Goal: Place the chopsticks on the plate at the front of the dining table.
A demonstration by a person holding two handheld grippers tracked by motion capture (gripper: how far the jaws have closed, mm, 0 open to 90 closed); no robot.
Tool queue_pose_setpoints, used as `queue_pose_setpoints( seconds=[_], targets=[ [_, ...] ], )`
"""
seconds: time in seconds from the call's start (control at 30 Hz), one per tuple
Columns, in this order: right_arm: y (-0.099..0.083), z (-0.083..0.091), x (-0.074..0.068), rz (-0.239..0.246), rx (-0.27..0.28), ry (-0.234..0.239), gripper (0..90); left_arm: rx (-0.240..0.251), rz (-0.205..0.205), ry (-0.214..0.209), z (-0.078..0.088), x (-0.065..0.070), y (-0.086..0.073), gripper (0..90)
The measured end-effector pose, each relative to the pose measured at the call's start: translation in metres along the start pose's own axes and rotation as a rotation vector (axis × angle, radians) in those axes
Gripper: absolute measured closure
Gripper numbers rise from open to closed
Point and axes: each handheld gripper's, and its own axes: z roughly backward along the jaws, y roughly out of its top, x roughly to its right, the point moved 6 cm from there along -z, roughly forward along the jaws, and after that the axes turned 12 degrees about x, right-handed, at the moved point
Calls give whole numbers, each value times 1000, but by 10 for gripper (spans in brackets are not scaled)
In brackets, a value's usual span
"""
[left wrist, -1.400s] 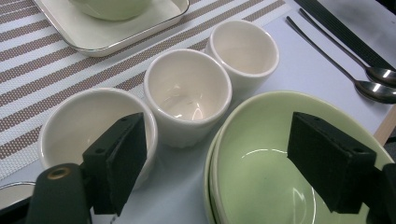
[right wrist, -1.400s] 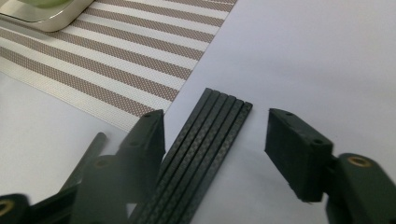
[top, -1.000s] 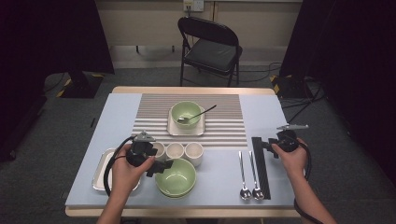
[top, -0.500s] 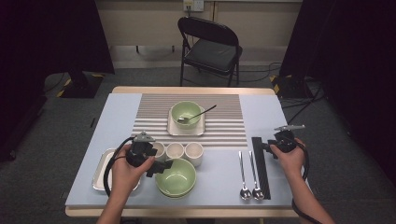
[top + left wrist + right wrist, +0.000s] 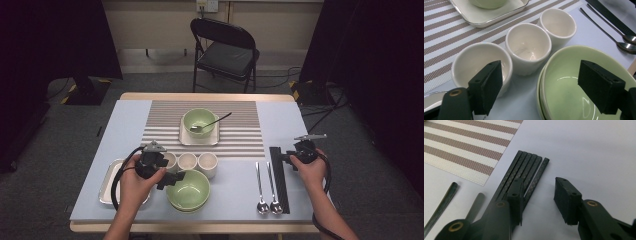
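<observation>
The right claw (image 5: 537, 200) has just been closing its jaws, yet they stand apart above the far end of the black chopsticks (image 5: 527, 171), one stick lying between them and no pad pressing it. The sticks lie side by side on the bench (image 5: 235, 190), just right of two spoons (image 5: 267, 205). The left claw (image 5: 539, 85) hangs wide open, empty, one jaw over a white cup (image 5: 474, 61), the other over stacked green bowls (image 5: 566, 82).
</observation>
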Motion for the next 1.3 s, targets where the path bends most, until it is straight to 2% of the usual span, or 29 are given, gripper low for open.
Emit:
queue_pose_setpoints(
  seconds=[0.07, 0.27, 0.3, 0.4, 0.5, 0.53, 0.63, 0.7, 0.73, 0.9, 1.3],
  targets=[
    [-1, 0, 0, -10, -2, -7, 592, 0, -1, 1, 0, 0, 0, 197],
    [-1, 0, -1, 29, -10, -30, 603, -1, -5, 3, 1, 0, 0, 198],
    [-2, -1, -3, 55, -20, -34, 602, -1, -4, 5, 1, 0, 1, 197],
    [-1, -1, -3, 90, -31, -37, 598, -3, -6, 7, 1, 0, 1, 197],
    [-2, -1, -4, 102, -35, -54, 563, -3, -5, 1, 0, 0, 1, 198],
    [-2, -1, -3, 100, -33, -63, 539, -4, -14, 2, 0, 0, 1, 197],
    [-3, 0, -1, 82, -15, -52, 543, -5, -12, 3, 0, 0, 1, 197],
    [-4, 0, -1, 89, -9, -55, 547, -3, -12, 1, 0, 1, 1, 197],
    [-4, 1, 0, 91, -1, -67, 598, -4, -13, 1, 0, 1, 1, 197],
    [-6, 5, 6, 62, 14, -76, 728, 0, -14, -1, -1, 2, 1, 197],
    [-6, 4, 5, 44, 3, -128, 782, -11, -16, 7, -2, 3, 0, 200]
  ],
)
